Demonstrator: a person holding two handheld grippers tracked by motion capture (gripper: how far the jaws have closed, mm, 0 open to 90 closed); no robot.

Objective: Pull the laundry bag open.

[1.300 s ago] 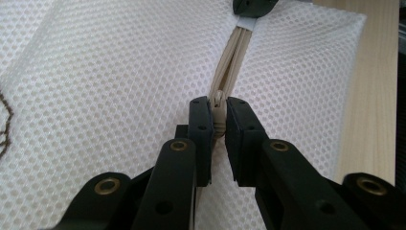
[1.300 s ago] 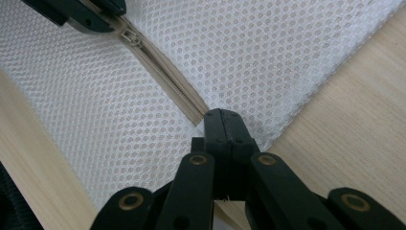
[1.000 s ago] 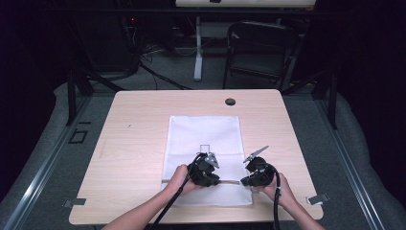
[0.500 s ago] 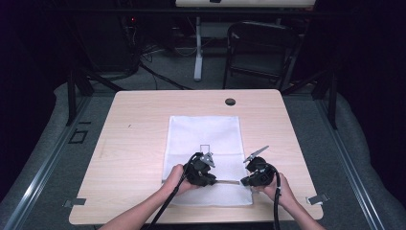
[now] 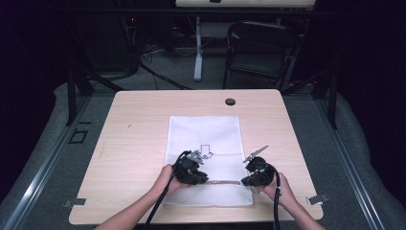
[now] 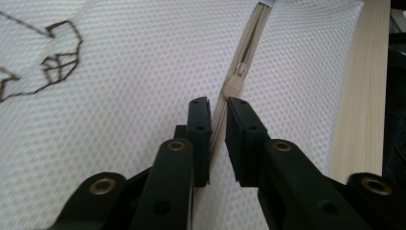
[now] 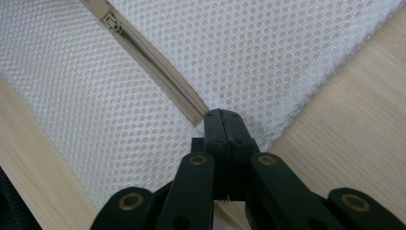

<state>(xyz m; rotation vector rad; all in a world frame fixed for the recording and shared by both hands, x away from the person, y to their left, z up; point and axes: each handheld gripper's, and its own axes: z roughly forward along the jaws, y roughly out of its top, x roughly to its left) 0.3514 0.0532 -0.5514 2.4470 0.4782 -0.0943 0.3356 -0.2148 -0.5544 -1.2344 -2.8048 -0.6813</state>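
A white mesh laundry bag (image 5: 205, 158) lay flat on the wooden bench (image 5: 134, 143), and both tools worked at its near end, along the beige zipper (image 5: 225, 182) that ran crosswise between them.

The left tool (image 5: 203, 180) was held over the bag's near left part. In the left gripper view its two black jaws stood a little apart, one on each side of the zipper tape (image 6: 218, 124), which ran up between them and on ahead to the zipper slider (image 6: 241, 71), just beyond the tips. The pads were close to the tape, yet a narrow gap showed on the right side, so the jaws were not pressed together. To the left of this tool, a brown outline print (image 6: 52, 62) marked the mesh; to its right, past the bag's edge, ran a strip of bare bench.

The right tool (image 5: 245, 181) sat at the bag's near right corner. In the right gripper view its jaws were fully together, pinched on the mesh at the end of the zipper (image 7: 158, 62), whose closed teeth led away from the tips up and to the left toward the slider (image 7: 113, 21). Bare bench (image 7: 344, 124) lay just to the right of this tool.

A small dark round grommet (image 5: 230, 101) sat in the bench far ahead of both tools, well beyond the bag.
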